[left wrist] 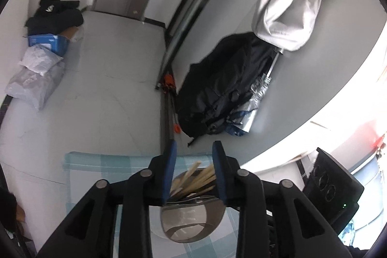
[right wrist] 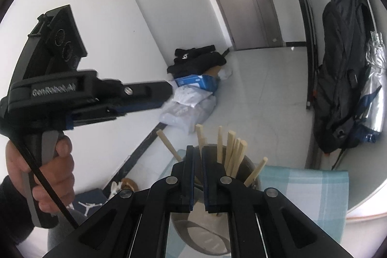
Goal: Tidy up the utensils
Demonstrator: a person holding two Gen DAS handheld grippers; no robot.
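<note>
Your left gripper (left wrist: 194,149): parted, empty | right gripper (right wrist: 197,154): nearly closed, nothing visibly held | pale wooden chopsticks (right wrist: 232,151): upright in round metal holder (right wrist: 251,166) on checked cloth (right wrist: 314,187), just below both; right nearer.

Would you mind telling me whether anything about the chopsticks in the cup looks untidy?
Yes: the chopsticks in the cup splay untidily. One leans far left, another tilts right over the rim, while the rest stand roughly upright.

Pale wooden chopsticks (right wrist: 232,151) stand in a grey metal cup (left wrist: 191,221) on a light-blue-and-white checked cloth (right wrist: 312,190), beside black grippers' blue pads (left wrist: 219,161).
</note>
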